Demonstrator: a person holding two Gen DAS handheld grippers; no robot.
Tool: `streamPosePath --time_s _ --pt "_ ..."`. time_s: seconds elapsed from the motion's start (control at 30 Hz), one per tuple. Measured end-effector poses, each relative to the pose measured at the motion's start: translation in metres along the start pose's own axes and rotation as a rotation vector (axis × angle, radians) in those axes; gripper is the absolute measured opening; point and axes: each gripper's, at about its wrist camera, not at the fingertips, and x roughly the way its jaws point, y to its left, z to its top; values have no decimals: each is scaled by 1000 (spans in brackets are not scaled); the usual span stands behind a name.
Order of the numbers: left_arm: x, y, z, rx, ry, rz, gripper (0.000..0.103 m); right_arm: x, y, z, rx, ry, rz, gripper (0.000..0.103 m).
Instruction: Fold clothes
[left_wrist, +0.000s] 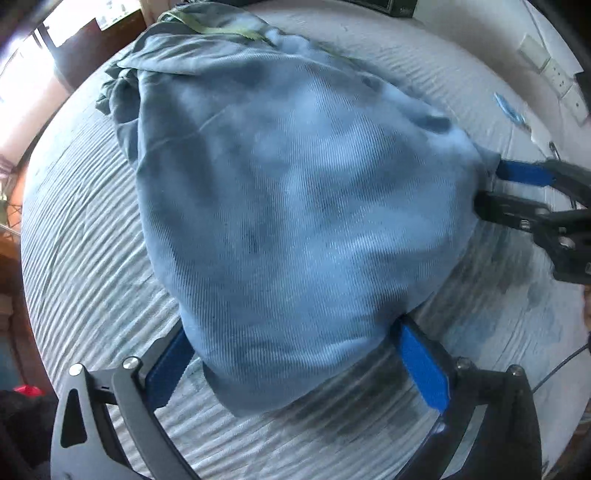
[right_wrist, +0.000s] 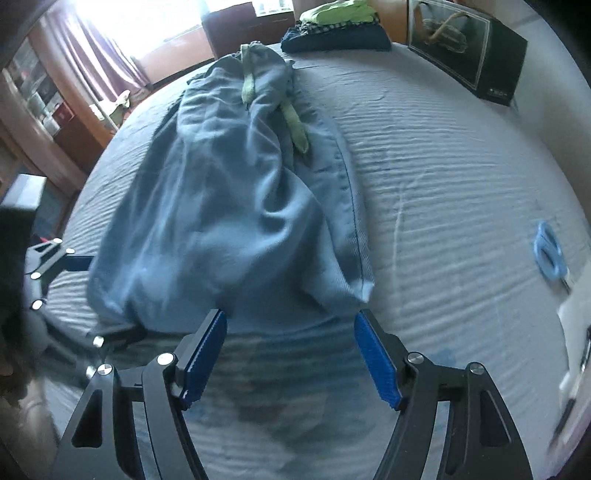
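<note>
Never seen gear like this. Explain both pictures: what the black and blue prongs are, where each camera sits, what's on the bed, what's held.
A person holds two hand grippers; each has a fisheye camera looking along its blue-padded fingers. One picture is from the left gripper, the other from the right gripper. Both are open and grip nothing. On the bed lies blue clothing with a green strap, its near edge draped between the left fingers. Behind sit folded clothes and a dark box.

Glaring window (right_wrist: 147, 22) backlight, bluish cast, motion blur, strong fisheye edge distortion
</note>
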Motion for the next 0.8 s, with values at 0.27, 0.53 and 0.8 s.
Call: streamPosePath --time_s 0.27,0.53,0.8 --pt "-13 -10 2 -11 -13 14 103 14 7 -9 -134 -48 -24 87" --pt "-34 -23 6 28 -55 4 79 14 15 -10 -153 -39 -80 69" --pt "-76 3 21 100 -107 -61 15 -1 33 2 -99 -61 -26 8"
